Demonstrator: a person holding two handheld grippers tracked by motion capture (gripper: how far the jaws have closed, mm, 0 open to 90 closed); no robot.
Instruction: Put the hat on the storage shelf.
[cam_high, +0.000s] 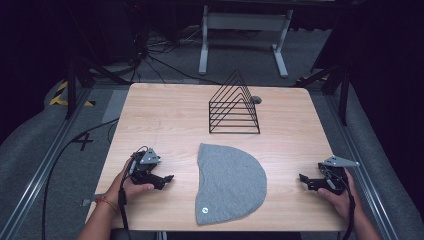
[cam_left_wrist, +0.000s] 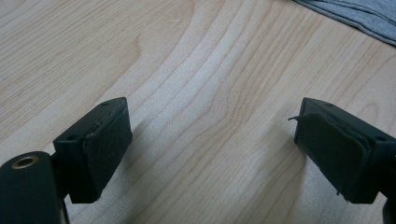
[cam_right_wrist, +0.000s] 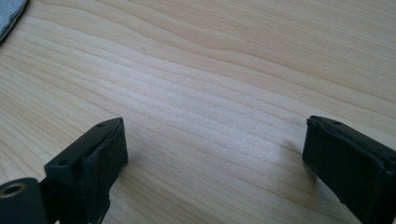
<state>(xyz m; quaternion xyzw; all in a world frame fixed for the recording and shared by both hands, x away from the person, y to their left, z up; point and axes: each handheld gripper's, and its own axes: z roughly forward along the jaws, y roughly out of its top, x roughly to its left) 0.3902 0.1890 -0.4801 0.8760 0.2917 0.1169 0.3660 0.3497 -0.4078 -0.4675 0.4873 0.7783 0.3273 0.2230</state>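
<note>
We had the left gripper (cam_high: 167, 178) near the table's (cam_high: 160, 110) front-left corner and the right gripper (cam_high: 302, 178) near its front-right corner, both with jaws spread wide over bare wood and holding nothing. The grey beanie (cam_high: 230, 182) lay flat between them along the middle of the front edge, well apart from either one, so there was plenty of open room on both sides. The black wire rack (cam_high: 235, 107) stood toward the back edge behind the beanie, the top was pale wood grain, and the room past the table was dark, with grey carpet and loose cables.
</note>
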